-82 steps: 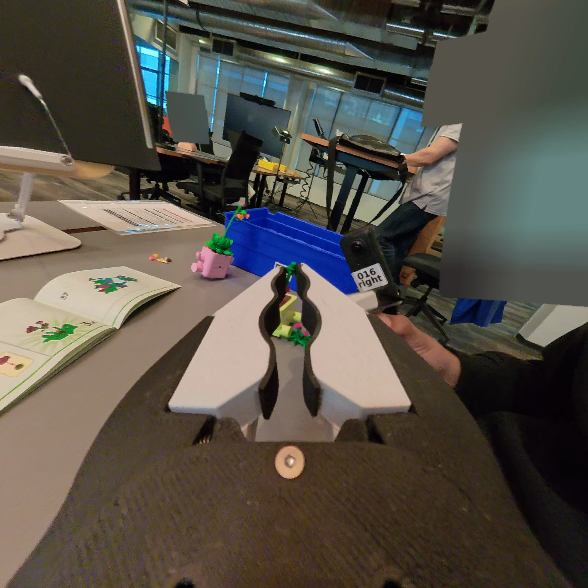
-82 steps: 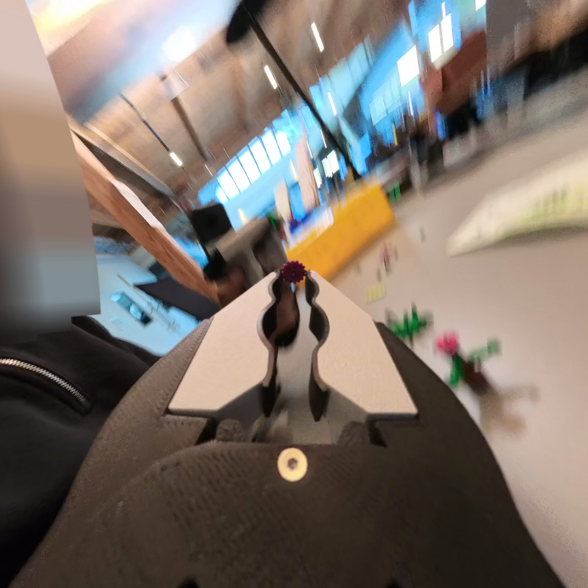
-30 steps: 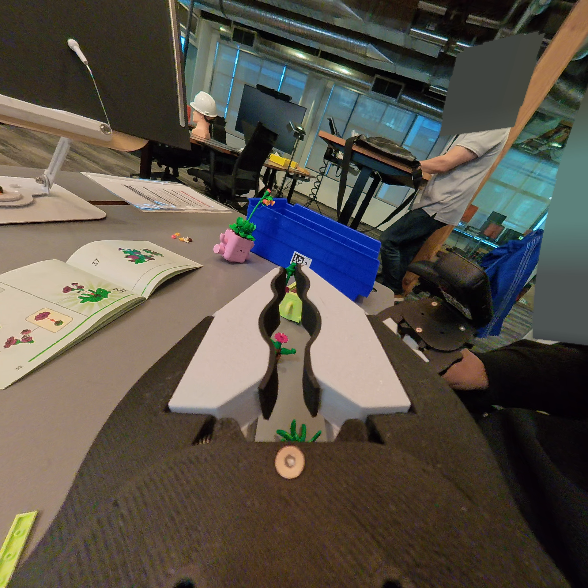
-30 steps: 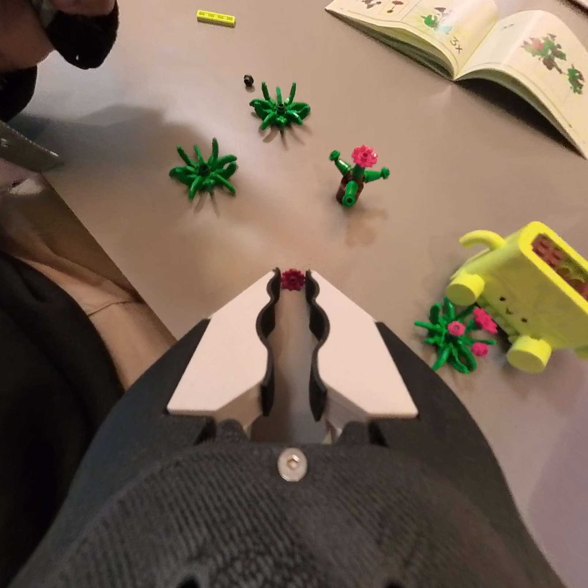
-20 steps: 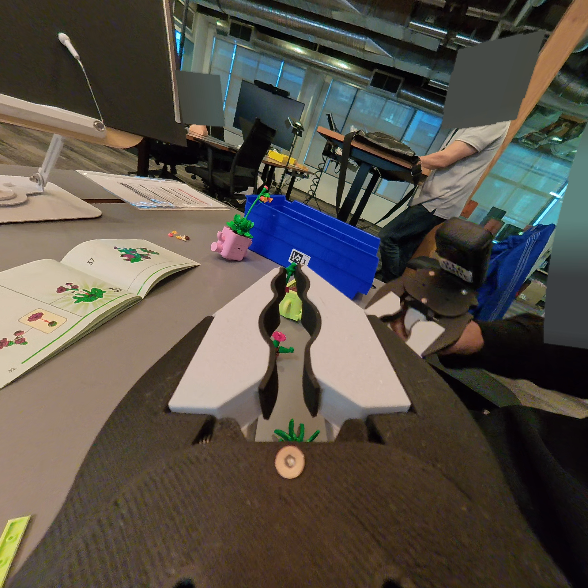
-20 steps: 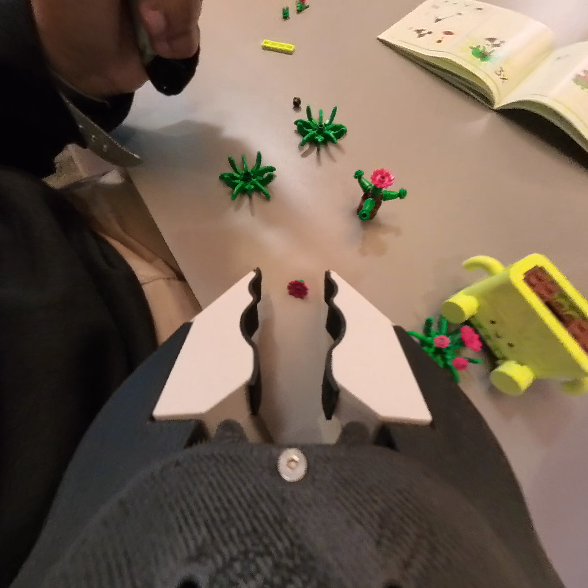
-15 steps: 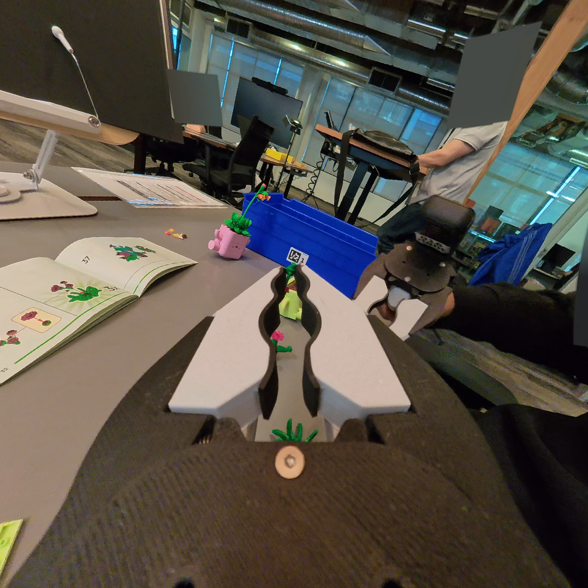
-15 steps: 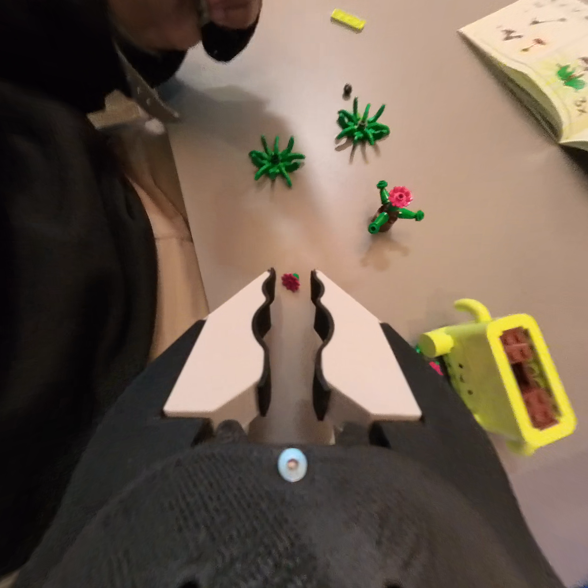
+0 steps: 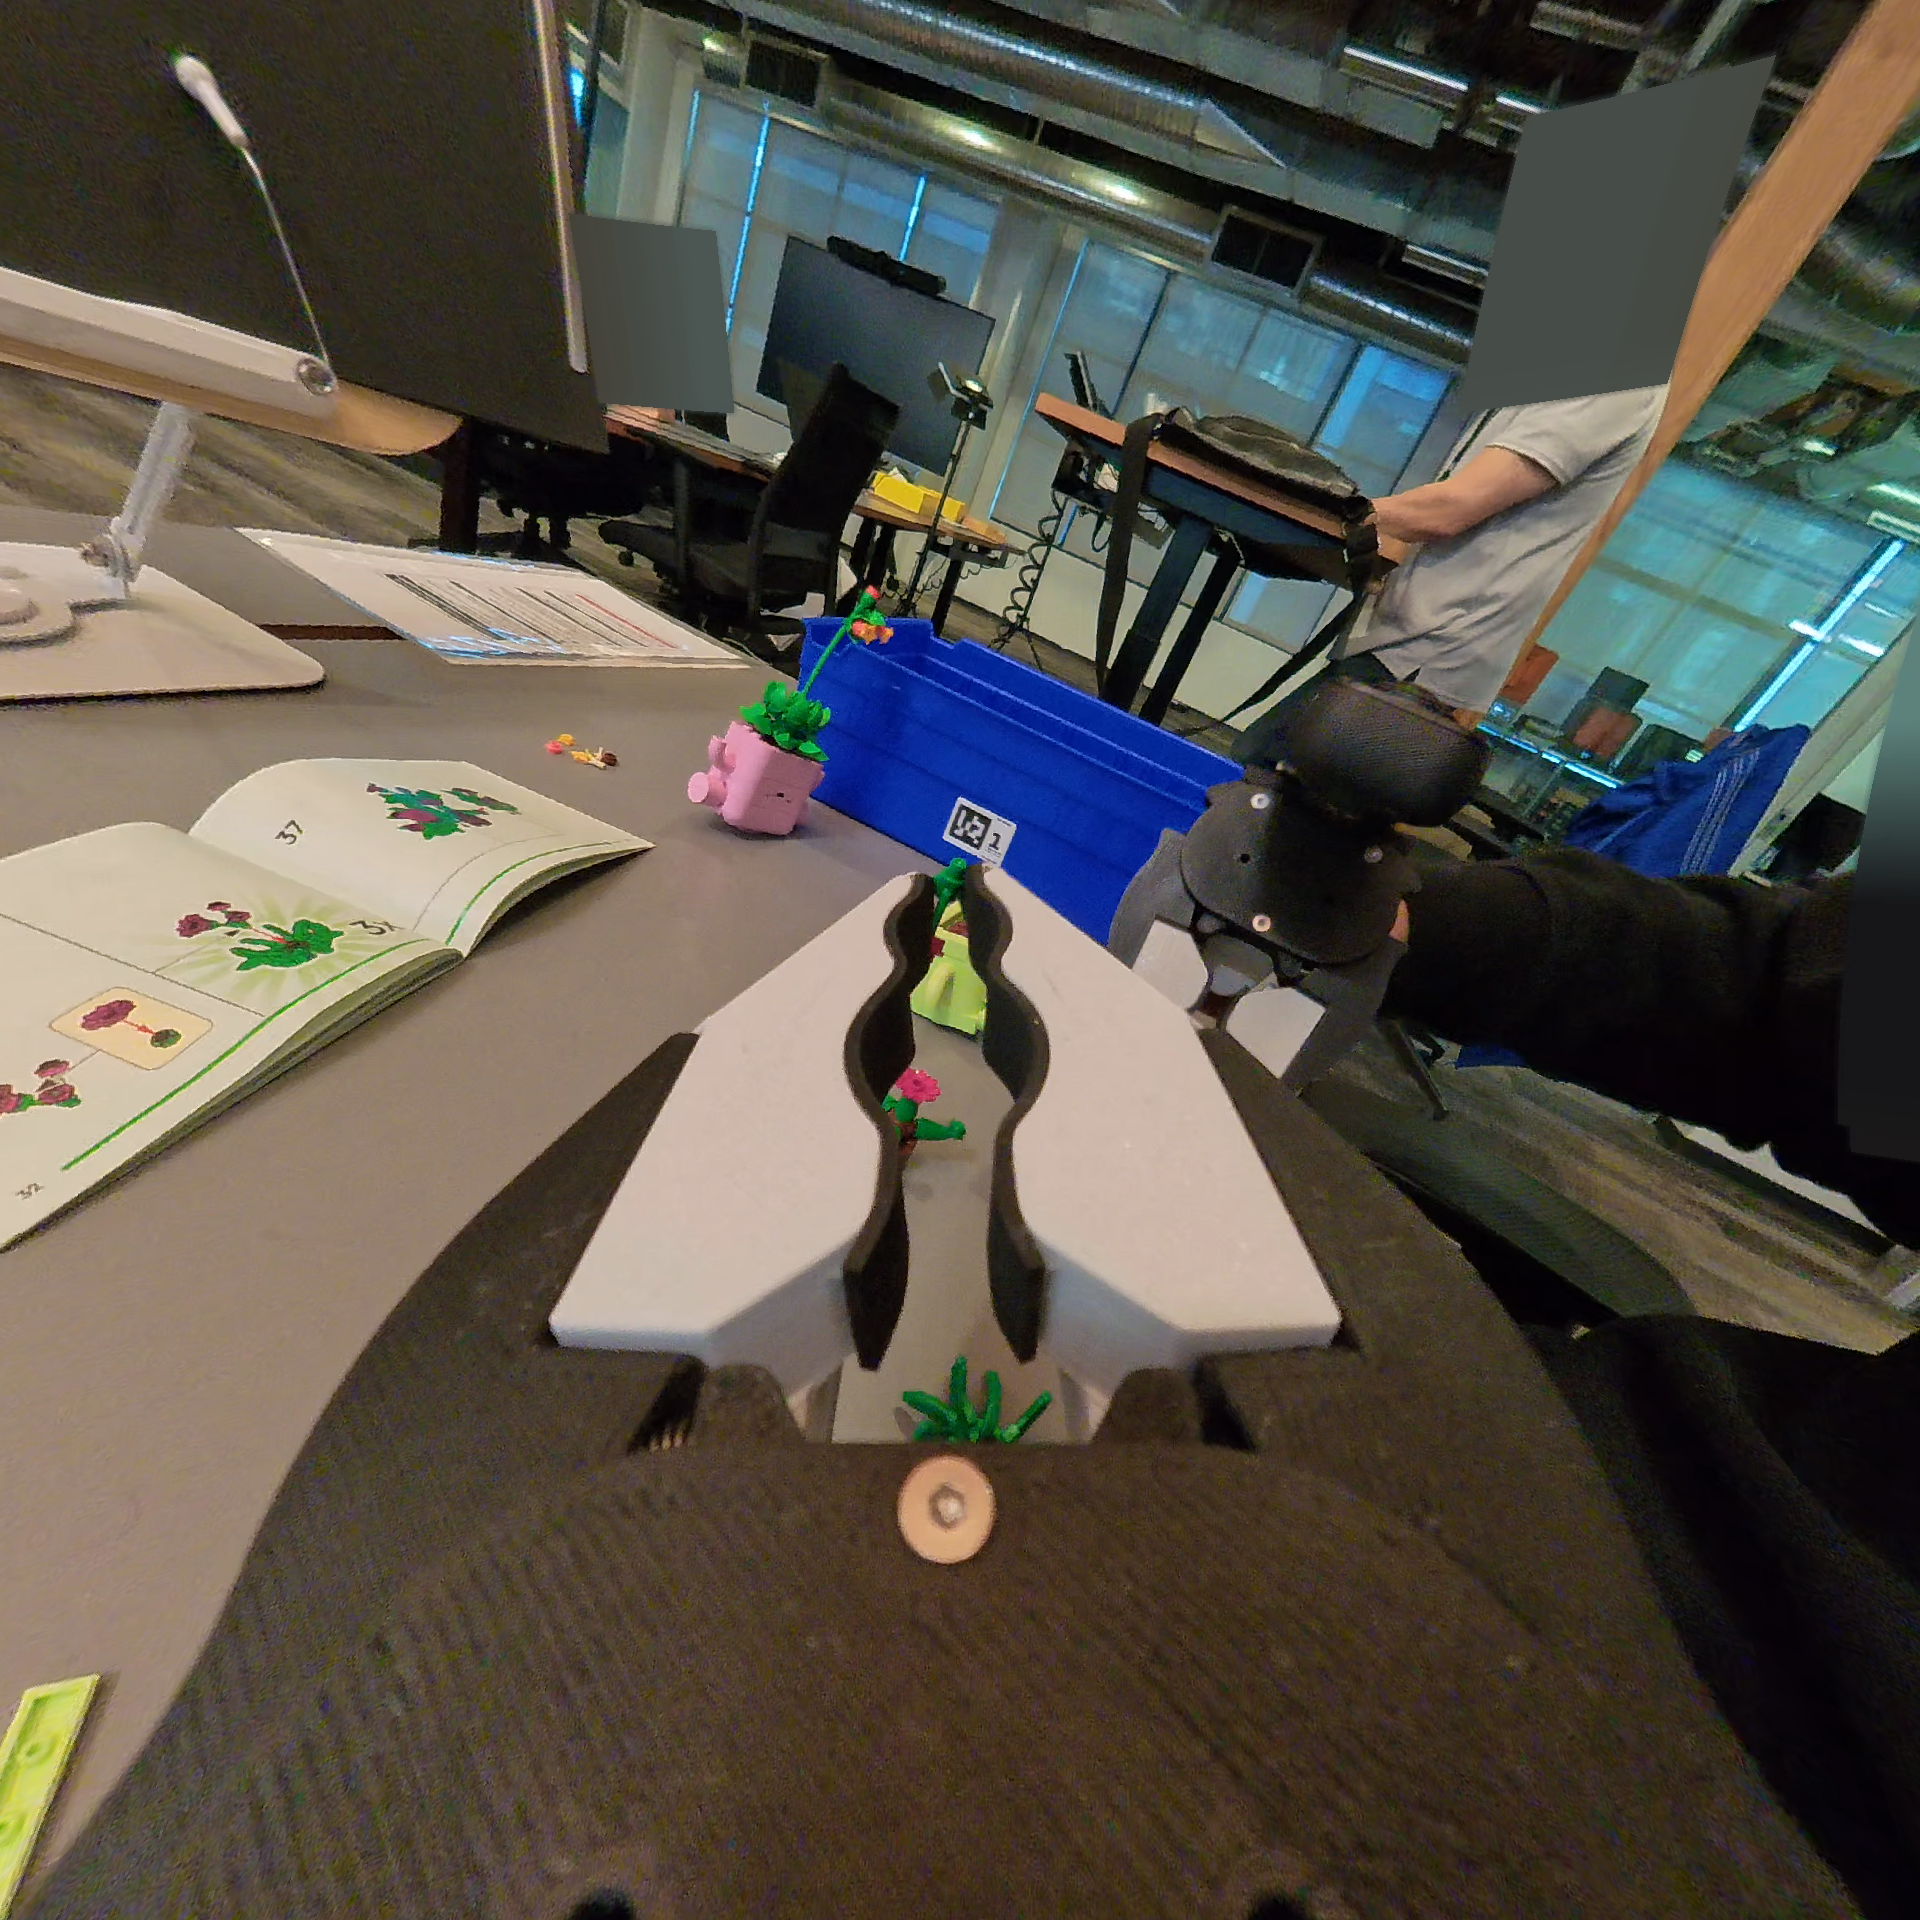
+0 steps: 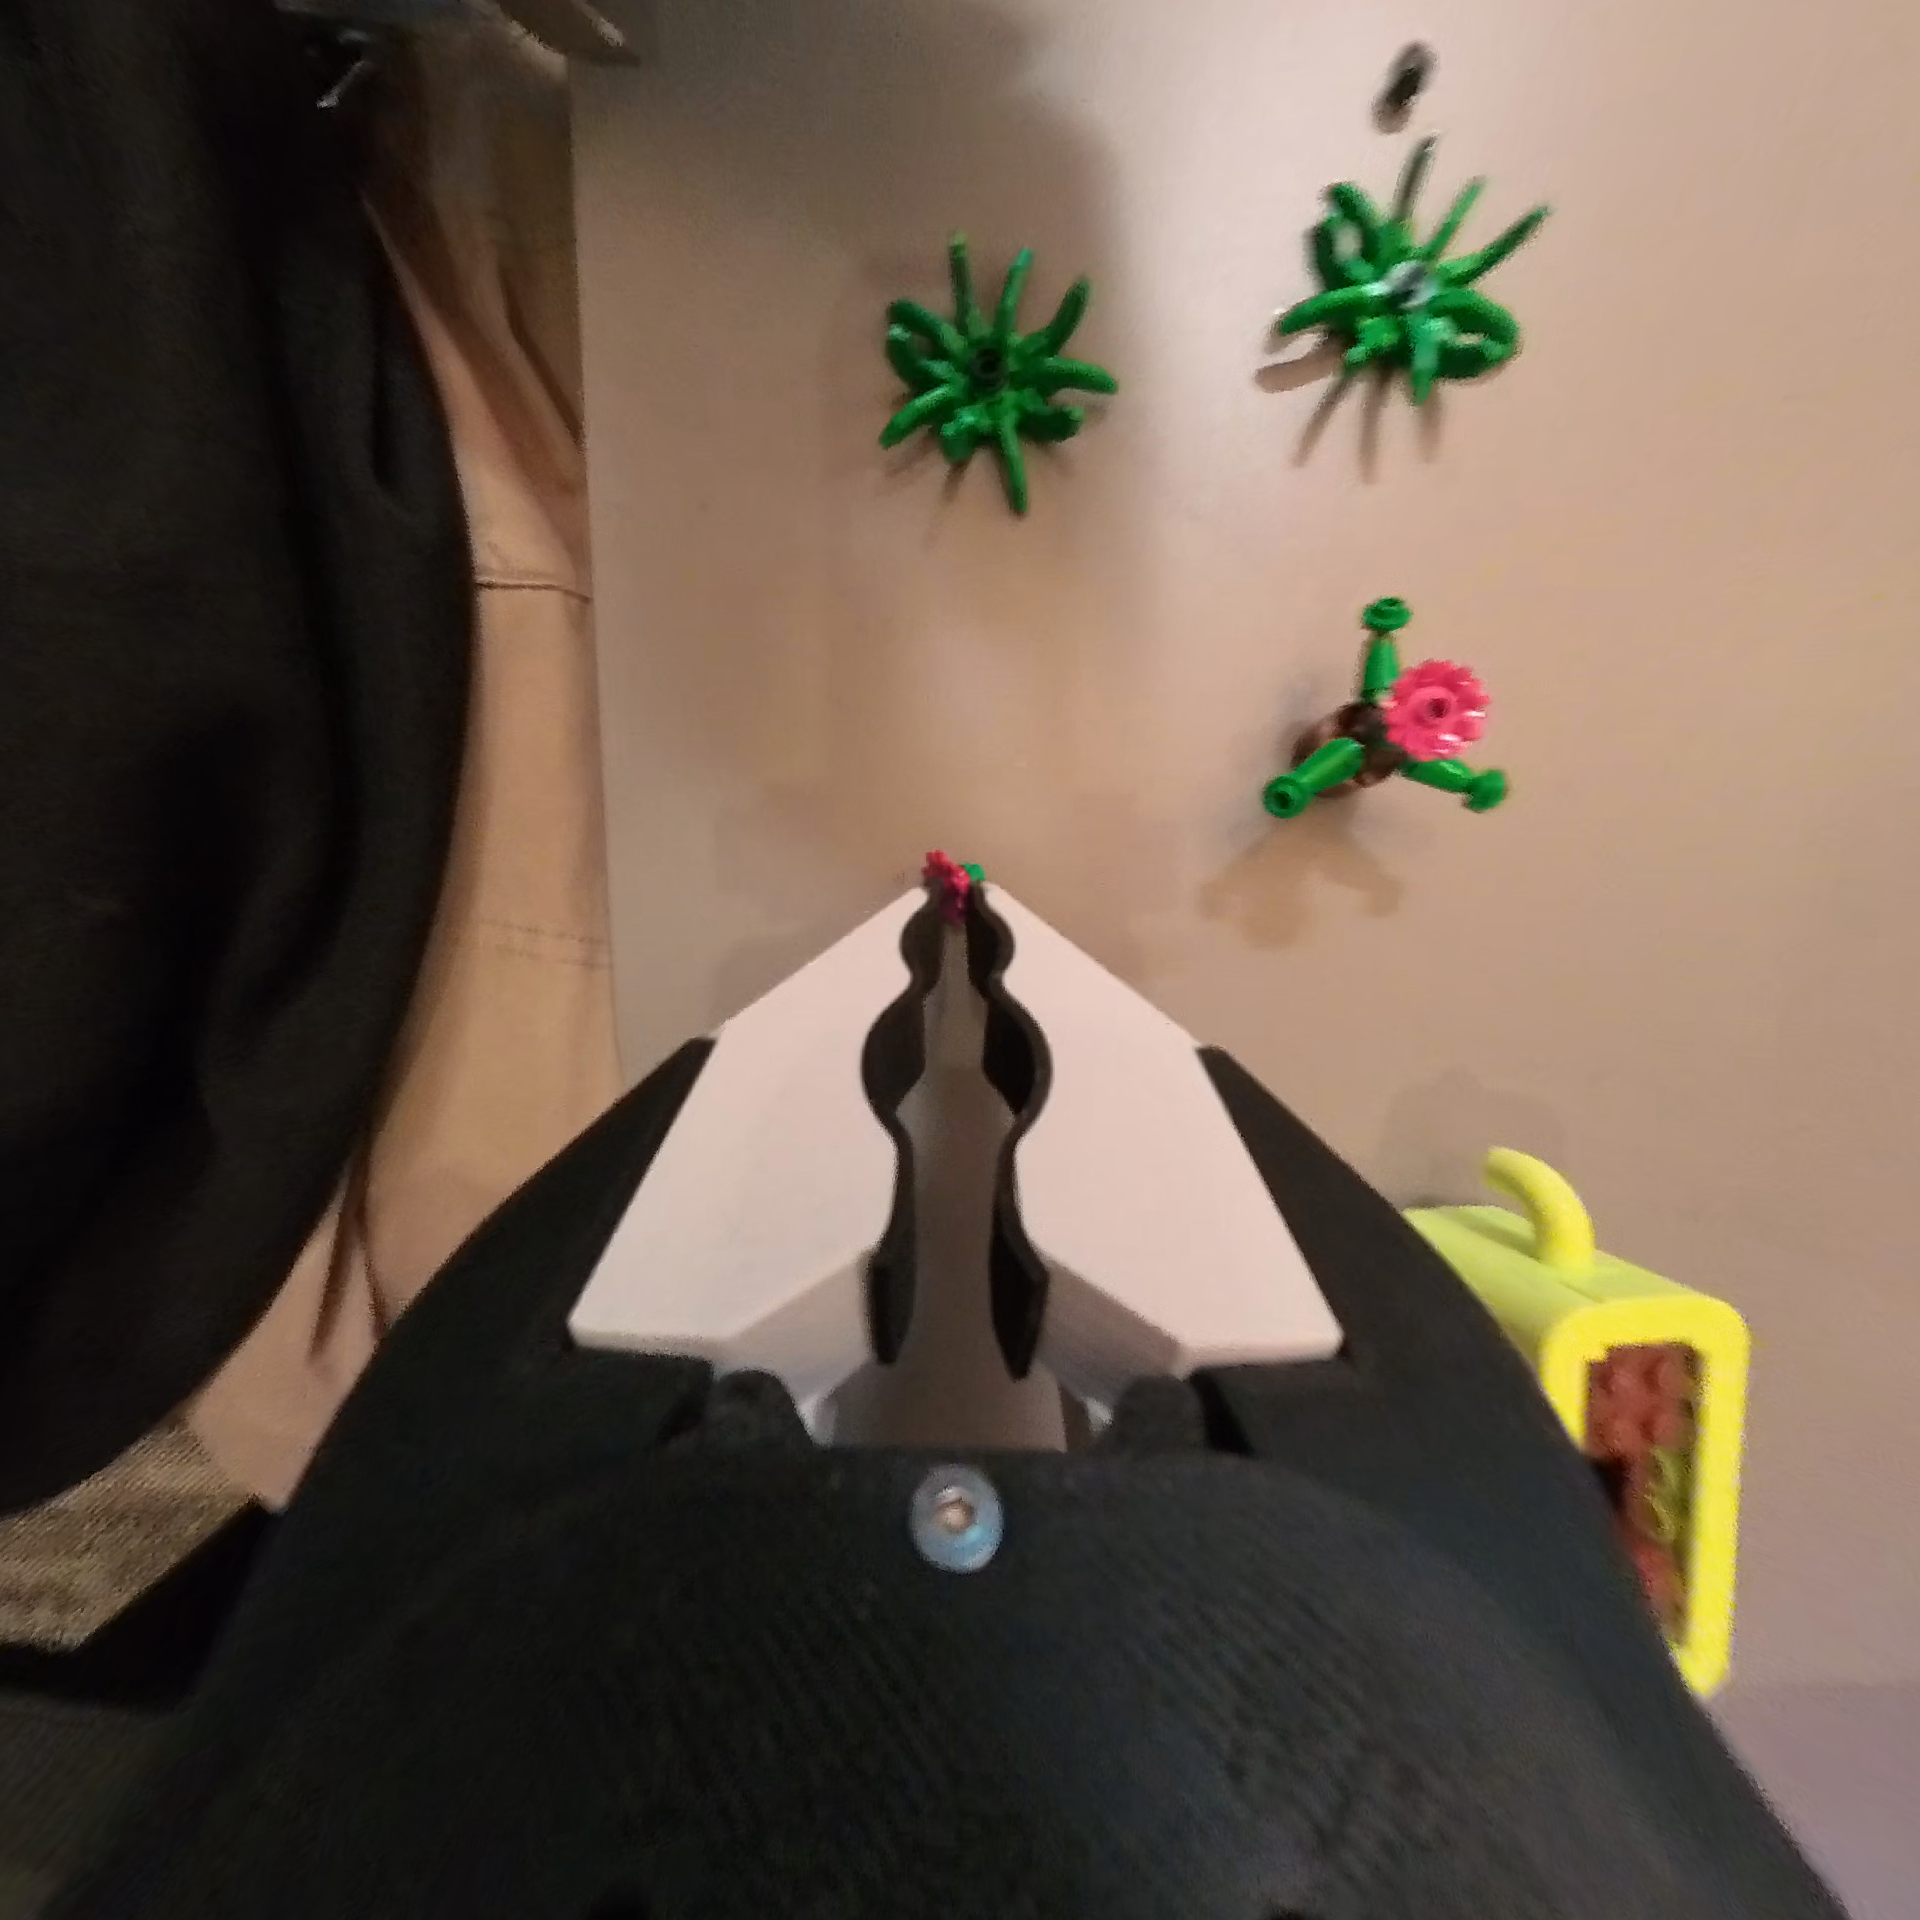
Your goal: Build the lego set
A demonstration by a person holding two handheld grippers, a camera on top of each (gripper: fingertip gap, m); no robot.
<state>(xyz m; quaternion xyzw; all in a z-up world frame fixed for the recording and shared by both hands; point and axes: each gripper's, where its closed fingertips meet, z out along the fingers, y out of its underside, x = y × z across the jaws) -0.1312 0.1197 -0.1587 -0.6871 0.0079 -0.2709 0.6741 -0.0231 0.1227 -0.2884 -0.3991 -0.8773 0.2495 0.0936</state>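
My right gripper [image 10: 954,889] is shut on a small dark red flower [image 10: 945,871] with a green bit, pinched at the very tips just over the grey table near its front edge. My left gripper [image 9: 951,883] is shut on a small green stem piece [image 9: 948,878] and is held above the table. A brown stem with a pink flower and green arms [image 10: 1387,727] stands ahead of the right gripper; it also shows between the left fingers [image 9: 914,1112]. A lime-yellow cart [image 10: 1621,1382] lies at right. The right gripper [image 9: 1236,997] shows in the left wrist view.
Two green leafy pieces [image 10: 987,374] [image 10: 1403,301] lie farther out. An open instruction booklet [image 9: 260,935], a pink pot with a plant [image 9: 764,774] and a blue bin [image 9: 997,769] are beyond. A lime plate [image 9: 42,1766] lies near left. A person's dark sleeve and lap are at the table edge. Tip to tip, the grippers are about 15 cm apart. The lime-yellow cart [image 10: 1621,1382] is closer to my right gripper, around 12 cm from its tips; the left tips are 20 cm off.
The right gripper opened and let the red flower drop on the table, then came down over it and shut on it again. The left gripper stayed shut and nearly still.
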